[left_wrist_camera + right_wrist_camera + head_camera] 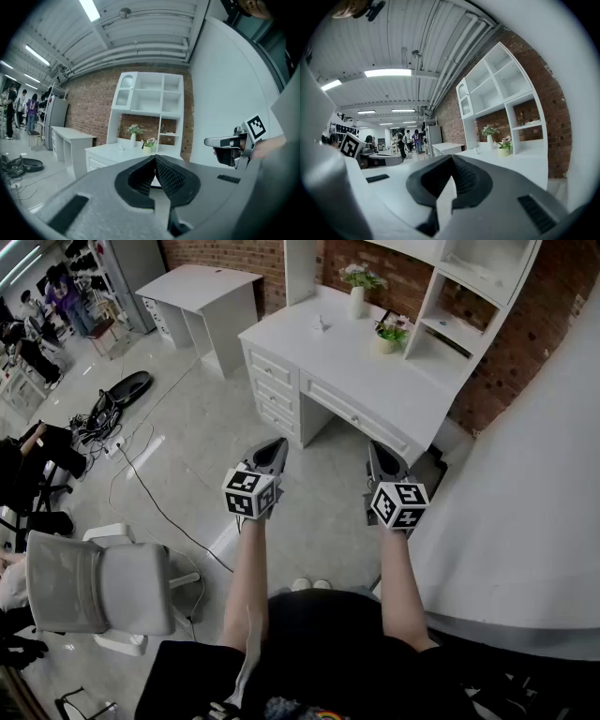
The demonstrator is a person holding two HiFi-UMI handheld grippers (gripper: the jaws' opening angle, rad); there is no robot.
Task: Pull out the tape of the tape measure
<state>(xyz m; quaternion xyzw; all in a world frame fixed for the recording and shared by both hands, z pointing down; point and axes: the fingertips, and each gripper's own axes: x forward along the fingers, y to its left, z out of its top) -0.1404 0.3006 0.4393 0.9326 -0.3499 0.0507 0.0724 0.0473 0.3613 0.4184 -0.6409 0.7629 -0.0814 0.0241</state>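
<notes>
We are at the very start, as far as we can judge: nothing of the task shows as done. The left gripper (278, 444) and the right gripper (379, 450) hang side by side in the air in front of the white desk (375, 381), over the floor on the near side of its drawers and well apart from its top. In each gripper's own view the two ribbed jaws meet at their tips with nothing between them, so both are closed and empty.

We cannot find the tape measure in any view. On the white desk we see a vase of flowers (356, 298) near its back edge, a small potted plant (387, 337) to the right of that under the shelves, and a tiny pale object (322, 324) near the desk's left end (too small for us to say what it is, and we would not call it the tape measure). The shelves above the desk look bare where we can see into them.

So everything is left, in our judgement: locate the tape measure, open the jaws, hold its case with one gripper, take the tape's end with the other, and draw the tape out.
</notes>
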